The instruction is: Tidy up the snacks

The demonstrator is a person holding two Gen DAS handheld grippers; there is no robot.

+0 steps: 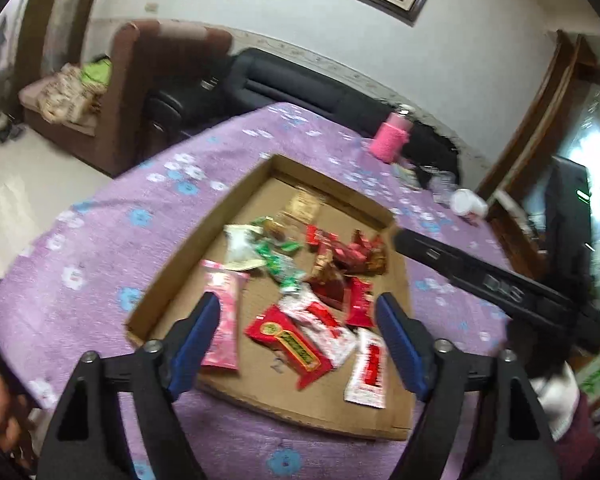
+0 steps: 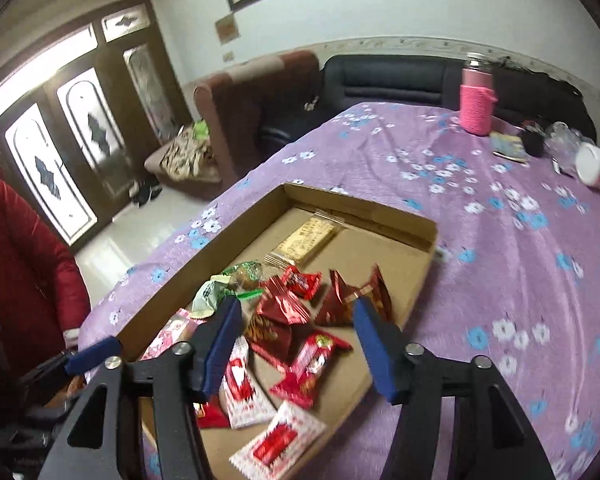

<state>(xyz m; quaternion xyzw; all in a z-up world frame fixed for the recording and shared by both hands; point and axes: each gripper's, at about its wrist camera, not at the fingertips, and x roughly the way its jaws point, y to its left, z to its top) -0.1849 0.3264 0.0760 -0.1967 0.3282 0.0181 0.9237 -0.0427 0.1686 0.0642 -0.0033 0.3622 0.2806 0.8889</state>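
A shallow cardboard tray (image 1: 188,248) lies on the purple flowered tablecloth (image 1: 112,200) and holds several loose snack packets. Among them are a pink packet (image 1: 222,320), a red packet with a yellow label (image 1: 288,340), green packets (image 1: 278,256), dark red foil packets (image 1: 352,252) and a tan packet (image 1: 304,204). My left gripper (image 1: 298,304) hovers open over the tray's near part, touching nothing. In the right wrist view my right gripper (image 2: 296,308) is open above the dark red foil packets (image 2: 280,304), its blue pads clear of them.
A pink bottle (image 2: 478,104), a white cup (image 2: 596,164) and small clutter stand at the table's far right. A person in a red coat (image 2: 24,264) is at the left edge. A brown armchair (image 2: 256,92) and dark sofa stand behind the table.
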